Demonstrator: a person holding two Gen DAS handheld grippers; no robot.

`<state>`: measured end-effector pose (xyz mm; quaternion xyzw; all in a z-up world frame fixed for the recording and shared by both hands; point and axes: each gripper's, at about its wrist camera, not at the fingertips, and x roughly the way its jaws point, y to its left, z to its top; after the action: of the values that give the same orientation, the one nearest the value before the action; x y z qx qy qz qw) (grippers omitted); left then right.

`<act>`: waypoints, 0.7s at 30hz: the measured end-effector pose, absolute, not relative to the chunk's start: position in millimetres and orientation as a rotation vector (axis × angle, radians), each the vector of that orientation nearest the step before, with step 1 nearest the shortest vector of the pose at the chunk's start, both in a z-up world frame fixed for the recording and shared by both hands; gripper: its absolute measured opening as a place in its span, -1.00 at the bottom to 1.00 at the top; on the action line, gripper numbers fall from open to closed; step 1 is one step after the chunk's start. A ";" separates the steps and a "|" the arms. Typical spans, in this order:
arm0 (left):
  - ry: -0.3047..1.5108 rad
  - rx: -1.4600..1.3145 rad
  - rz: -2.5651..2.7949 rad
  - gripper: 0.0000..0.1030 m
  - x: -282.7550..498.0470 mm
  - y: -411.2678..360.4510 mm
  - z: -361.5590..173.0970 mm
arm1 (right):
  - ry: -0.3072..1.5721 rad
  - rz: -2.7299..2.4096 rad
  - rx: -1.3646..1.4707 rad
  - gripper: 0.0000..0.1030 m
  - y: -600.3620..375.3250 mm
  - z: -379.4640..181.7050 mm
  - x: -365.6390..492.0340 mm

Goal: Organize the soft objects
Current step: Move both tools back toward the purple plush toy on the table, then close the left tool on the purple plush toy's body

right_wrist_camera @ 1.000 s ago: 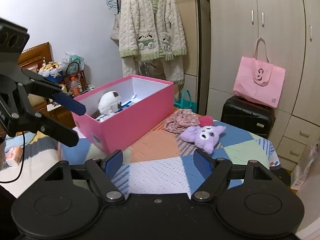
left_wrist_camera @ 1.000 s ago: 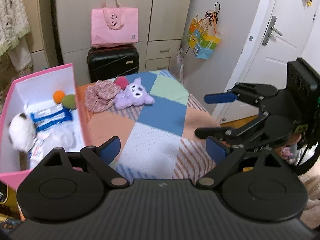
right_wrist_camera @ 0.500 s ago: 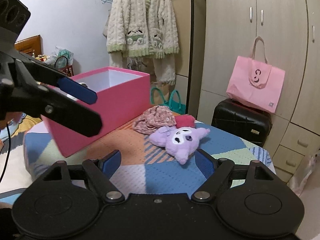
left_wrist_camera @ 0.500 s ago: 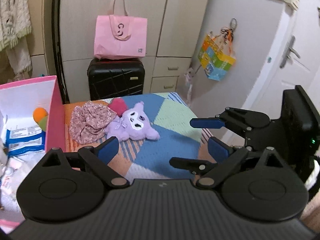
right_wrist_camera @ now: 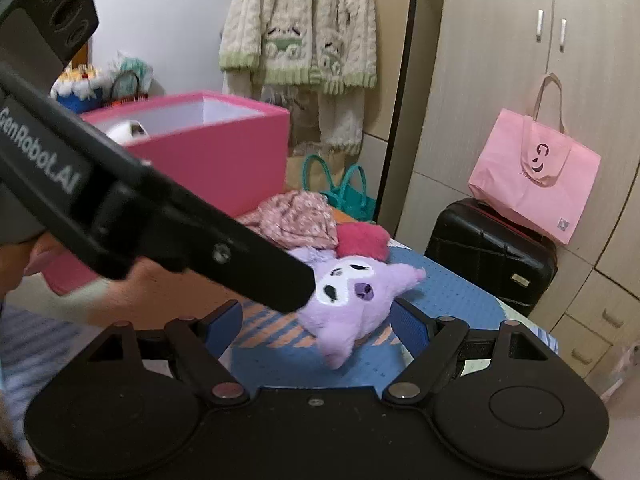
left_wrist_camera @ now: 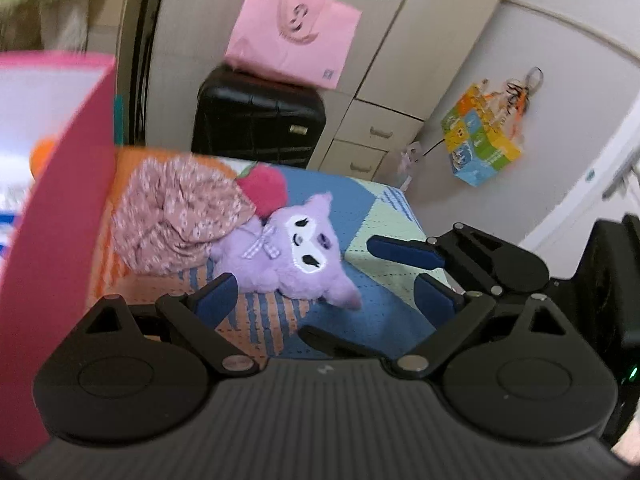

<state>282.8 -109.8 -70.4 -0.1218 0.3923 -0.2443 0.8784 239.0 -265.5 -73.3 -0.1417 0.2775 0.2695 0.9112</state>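
My left gripper (left_wrist_camera: pixel 326 296): jaws spread wide, nothing between the pads. Blue pads sit just short of the purple plush toy (left_wrist_camera: pixel 298 254), not touching it as far as I can tell. View is blurred at the edges.

My right gripper (right_wrist_camera: pixel 318 330): jaws also wide apart, having just opened a little further; the plush's head (right_wrist_camera: pixel 352 300) lies in the gap between the blue pads, pads not pressing on it. One long black finger of my left gripper crosses this view from the upper left, its tip just beside the plush's face.

In the left wrist view my right gripper comes in from the right, its blue-tipped upper finger (left_wrist_camera: pixel 404 251) over the patchwork cover (left_wrist_camera: pixel 384 208), near the plush's right side.

Plush lies on its side on the cover, white face patch up. Touching it on the far side: a red plush ball (left_wrist_camera: pixel 262 190) and a bundled pink floral cloth (left_wrist_camera: pixel 180 216), the cloth to the left.

Left of those, the pink box (right_wrist_camera: pixel 224 156) stands on the cover, open top, a white soft toy (right_wrist_camera: pixel 128 132) showing over its rim.

Beyond the bed: black suitcase (right_wrist_camera: pixel 490 254) with a pink tote bag (right_wrist_camera: pixel 534 190) on top, wardrobe doors (right_wrist_camera: pixel 500 60) behind. A cream knit cardigan (right_wrist_camera: pixel 300 28) hangs at the far wall. A colourful paper bag (left_wrist_camera: pixel 480 144) hangs at the right.
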 end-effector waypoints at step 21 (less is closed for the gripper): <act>0.843 -0.233 -0.414 0.77 310.7 -120.6 -109.1 | 0.657 0.579 -0.224 0.59 -268.8 -104.9 283.9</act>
<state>310.7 -120.6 -109.1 -0.1122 0.4053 -0.1990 0.8852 283.9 -268.8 -104.9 -0.1080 0.3177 0.2795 0.8996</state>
